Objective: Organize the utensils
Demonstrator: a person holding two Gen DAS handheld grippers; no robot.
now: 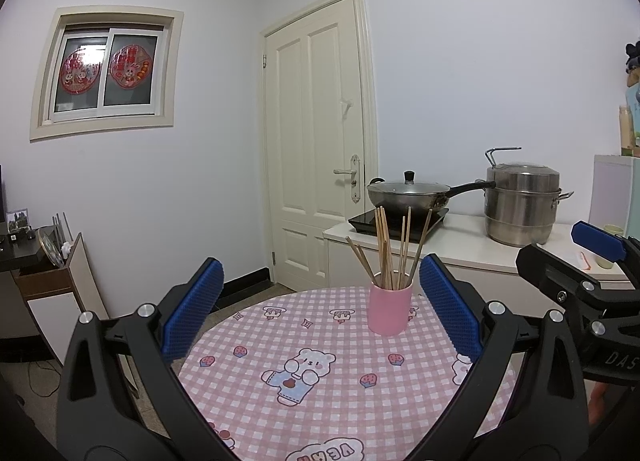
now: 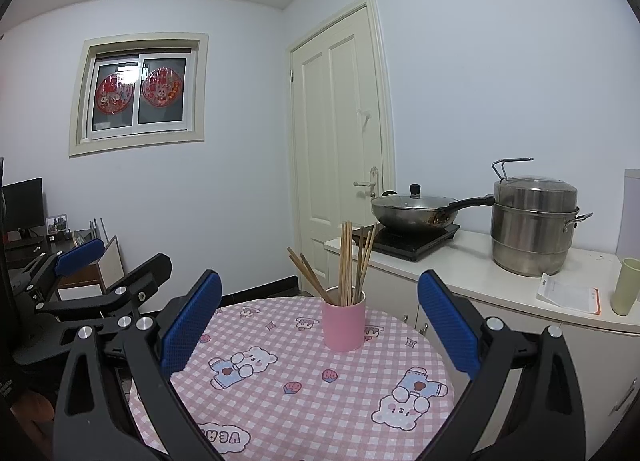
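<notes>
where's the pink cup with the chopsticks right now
The pink cup stands upright on the far side of the round checkered table, chopsticks sticking out of it, just ahead of both open grippers and in front of the counter with the wok.

Lower ends of chopsticks (image 1: 383, 245) hidden inside pink cup (image 1: 389, 309); count not certain where the sticks overlap. Near edge of round bench (image 1: 304, 393) cut off by bottom of frame in both views, and its sides masked by tool arms. Right tool (image 1: 600, 247) only partly in left wrist view, cut by the right edge; its second finger not seen. Green cup (image 2: 626, 287) clipped at right edge of right wrist view. Print on paper slip (image 2: 568, 295) too small to read. Window decals (image 1: 104, 69) blurred by glare.
</notes>
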